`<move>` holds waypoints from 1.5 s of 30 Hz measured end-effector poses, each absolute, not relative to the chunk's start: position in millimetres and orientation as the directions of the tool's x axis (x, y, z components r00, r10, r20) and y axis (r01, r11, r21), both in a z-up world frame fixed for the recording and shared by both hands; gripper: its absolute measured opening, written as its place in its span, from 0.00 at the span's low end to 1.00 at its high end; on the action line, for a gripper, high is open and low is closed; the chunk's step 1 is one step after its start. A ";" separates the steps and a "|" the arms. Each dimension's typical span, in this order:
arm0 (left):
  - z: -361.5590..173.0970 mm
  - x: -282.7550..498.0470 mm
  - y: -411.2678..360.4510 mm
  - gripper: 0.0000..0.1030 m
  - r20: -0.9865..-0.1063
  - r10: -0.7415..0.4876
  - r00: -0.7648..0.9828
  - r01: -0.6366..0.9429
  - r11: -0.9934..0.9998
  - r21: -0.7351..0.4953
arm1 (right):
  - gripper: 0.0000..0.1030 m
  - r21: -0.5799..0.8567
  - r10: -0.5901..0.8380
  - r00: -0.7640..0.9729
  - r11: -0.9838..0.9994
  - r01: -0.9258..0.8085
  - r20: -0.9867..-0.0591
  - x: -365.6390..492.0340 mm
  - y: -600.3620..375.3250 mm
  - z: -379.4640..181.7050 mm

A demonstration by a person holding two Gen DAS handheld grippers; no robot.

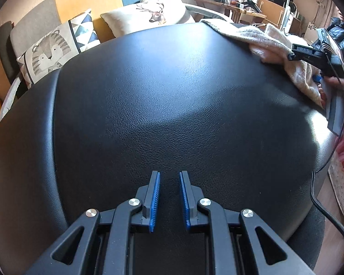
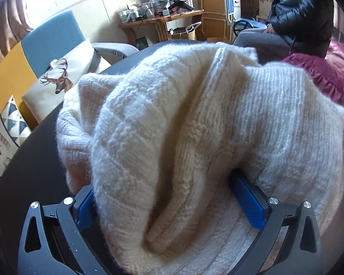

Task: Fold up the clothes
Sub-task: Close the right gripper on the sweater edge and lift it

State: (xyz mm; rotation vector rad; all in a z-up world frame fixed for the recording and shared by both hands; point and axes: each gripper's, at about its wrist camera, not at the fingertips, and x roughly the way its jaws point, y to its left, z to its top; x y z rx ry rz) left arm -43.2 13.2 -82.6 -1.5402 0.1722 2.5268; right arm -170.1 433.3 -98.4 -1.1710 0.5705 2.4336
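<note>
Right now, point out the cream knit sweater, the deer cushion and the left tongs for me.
cream knit sweater (image 2: 183, 119): right wrist view, middle of the bunched knit.
deer cushion (image 1: 146, 17): left wrist view, pale cover beside the deer print.
left tongs (image 1: 169, 176): left wrist view, gap between the blue-padded tips.

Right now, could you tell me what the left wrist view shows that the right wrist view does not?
Only the left wrist view shows the left tongs, narrowly parted over bare black tabletop with nothing between them, and a tiger cushion. Only the right wrist view shows the right tongs spread wide around a bunched fold of the cream sweater. Both show that sweater and the deer cushion.
</note>
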 end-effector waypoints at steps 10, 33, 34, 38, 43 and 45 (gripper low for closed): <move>-80.7 -34.7 16.2 0.16 -0.887 0.095 -0.452 -0.222 -0.975 0.008 | 0.16 0.408 0.039 -0.642 -0.742 -0.532 -0.766 -147.5 454.8 -99.5; -64.7 -38.8 19.6 0.16 -0.882 0.112 -0.458 -0.211 -0.977 -0.014 | 0.14 0.643 -0.249 -0.824 -0.747 -0.172 -0.509 -83.3 387.4 -23.7; -61.7 -39.3 20.0 0.16 -0.878 0.116 -0.464 -0.215 -0.977 -0.016 | 0.14 0.648 -0.270 -0.819 -0.746 -0.154 -0.506 -80.5 378.3 -23.9; -52.9 -40.6 21.1 0.16 -0.867 0.142 -0.477 -0.238 -0.971 -0.027 | 0.14 0.669 -0.346 -0.790 -0.736 -0.107 -0.507 -74.0 346.7 -36.7; -47.9 -46.0 26.9 0.16 -0.863 0.158 -0.480 -0.284 -0.959 -0.018 | 0.14 0.678 -0.400 -0.739 -0.728 -0.104 -0.542 -72.7 317.1 -67.9; -49.3 -50.7 29.8 0.16 -0.863 0.142 -0.484 -0.298 -0.954 0.010 | 0.14 0.674 -0.416 -0.706 -0.730 -0.116 -0.573 -71.1 306.2 -85.5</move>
